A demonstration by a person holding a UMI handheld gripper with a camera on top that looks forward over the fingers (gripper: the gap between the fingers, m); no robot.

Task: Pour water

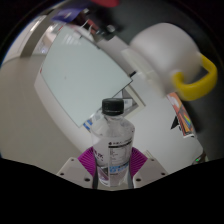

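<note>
A clear plastic water bottle [113,138] with a black cap [114,105] and a white label stands upright between my fingers. My gripper [112,163] is shut on the bottle's lower body, with the magenta pads [91,160] pressing it from both sides. Beyond the bottle to the right stands a large white pitcher [165,55] with a yellow handle [193,80]. The bottle's base is hidden between the fingers.
A white rectangular tray or board [80,75] lies on the white table [30,125] beyond the fingers to the left. Coloured items [185,118] lie at the right past the pitcher. Dark cluttered objects stand at the far back.
</note>
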